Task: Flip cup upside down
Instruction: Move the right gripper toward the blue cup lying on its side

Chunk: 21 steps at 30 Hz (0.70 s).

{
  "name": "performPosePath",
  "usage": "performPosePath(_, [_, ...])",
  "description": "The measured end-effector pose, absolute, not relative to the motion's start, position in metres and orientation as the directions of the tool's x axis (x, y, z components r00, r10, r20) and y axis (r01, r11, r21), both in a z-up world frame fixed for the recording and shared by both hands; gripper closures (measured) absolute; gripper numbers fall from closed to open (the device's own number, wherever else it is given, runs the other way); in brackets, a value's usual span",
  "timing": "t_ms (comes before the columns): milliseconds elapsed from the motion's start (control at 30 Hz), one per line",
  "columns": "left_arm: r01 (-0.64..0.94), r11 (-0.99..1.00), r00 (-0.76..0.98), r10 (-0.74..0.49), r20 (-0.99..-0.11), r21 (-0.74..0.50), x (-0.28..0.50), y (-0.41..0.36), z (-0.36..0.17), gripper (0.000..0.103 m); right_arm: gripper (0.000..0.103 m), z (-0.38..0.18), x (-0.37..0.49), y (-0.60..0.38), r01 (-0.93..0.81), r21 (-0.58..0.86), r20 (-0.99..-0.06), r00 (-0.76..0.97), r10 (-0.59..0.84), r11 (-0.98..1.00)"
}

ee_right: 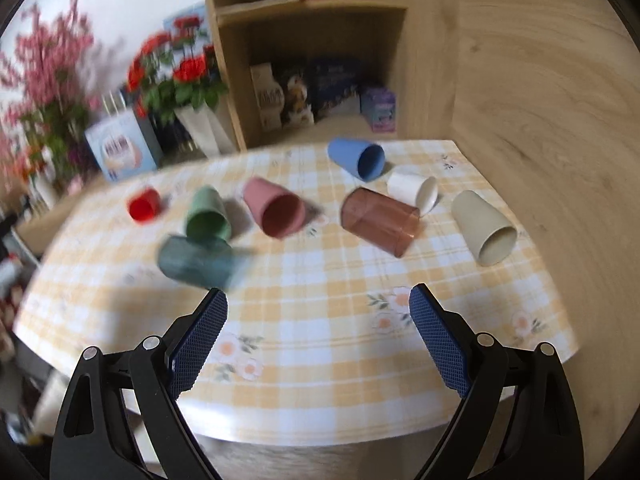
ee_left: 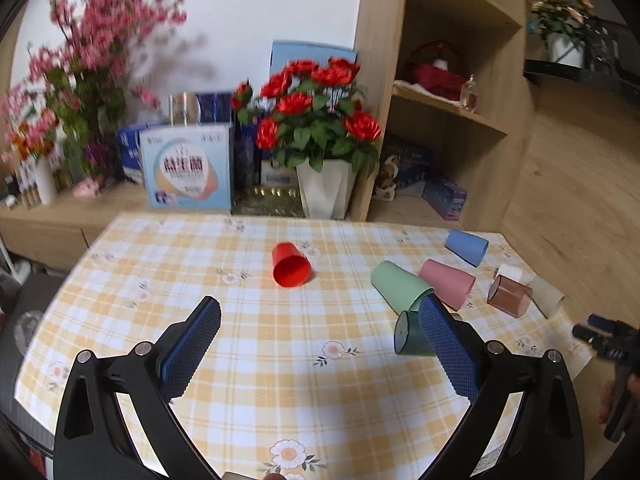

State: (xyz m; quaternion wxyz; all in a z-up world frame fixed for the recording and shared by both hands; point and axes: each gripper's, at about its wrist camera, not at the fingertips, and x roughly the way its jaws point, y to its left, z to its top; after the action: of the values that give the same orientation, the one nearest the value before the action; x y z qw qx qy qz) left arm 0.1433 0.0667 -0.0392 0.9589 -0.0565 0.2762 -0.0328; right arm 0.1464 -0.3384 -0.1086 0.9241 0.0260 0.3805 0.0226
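Beside the light green cup, the dark teal cup is half hidden behind a blue finger pad (its mouth unseen). The right wrist view smears it with motion blur.

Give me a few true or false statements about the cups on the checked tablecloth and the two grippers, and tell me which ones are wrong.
1. Every cup on the table lies on its side. True.
2. The left gripper is shut on the red cup. False: its jaws stand wide open and the red cup lies apart, farther out on the cloth.
3. The right gripper is open and holds nothing. True.
4. The blue cup lies nearer the shelf unit than the pink cup. True.
5. The light green cup stands upright beside the dark teal cup. False: it lies on its side.
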Motion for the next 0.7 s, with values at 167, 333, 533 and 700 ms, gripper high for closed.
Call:
performPosePath(167, [-0.041, 0.997, 0.813, -0.003, -0.583, -0.063, 0.179, 0.079, -0.054, 0.006, 0.014, -0.117, 0.186, -0.356, -0.001, -0.003, -0.754, 0.656, -0.002, 1.000])
performPosePath(333, [-0.111, 0.993, 0.793, 0.061, -0.607, -0.046, 0.207, 0.097, -0.070, 0.006, 0.014, -0.105, 0.253, -0.367, -0.077, -0.118, -0.742, 0.669, -0.036, 0.990])
performPosePath(533, [-0.149, 0.986, 0.772, 0.070, -0.632, -0.073, 0.250, 0.114, -0.093, 0.006, 0.014, -0.094, 0.375, -0.358, -0.152, -0.178, -0.748, 0.663, -0.033, 0.972])
performPosePath(700, [-0.209, 0.970, 0.772, 0.084, -0.630, -0.125, 0.280, 0.140, -0.096, 0.007, 0.014, -0.140, 0.487, -0.359, -0.134, -0.142, -0.869, 0.491, -0.059, 0.981])
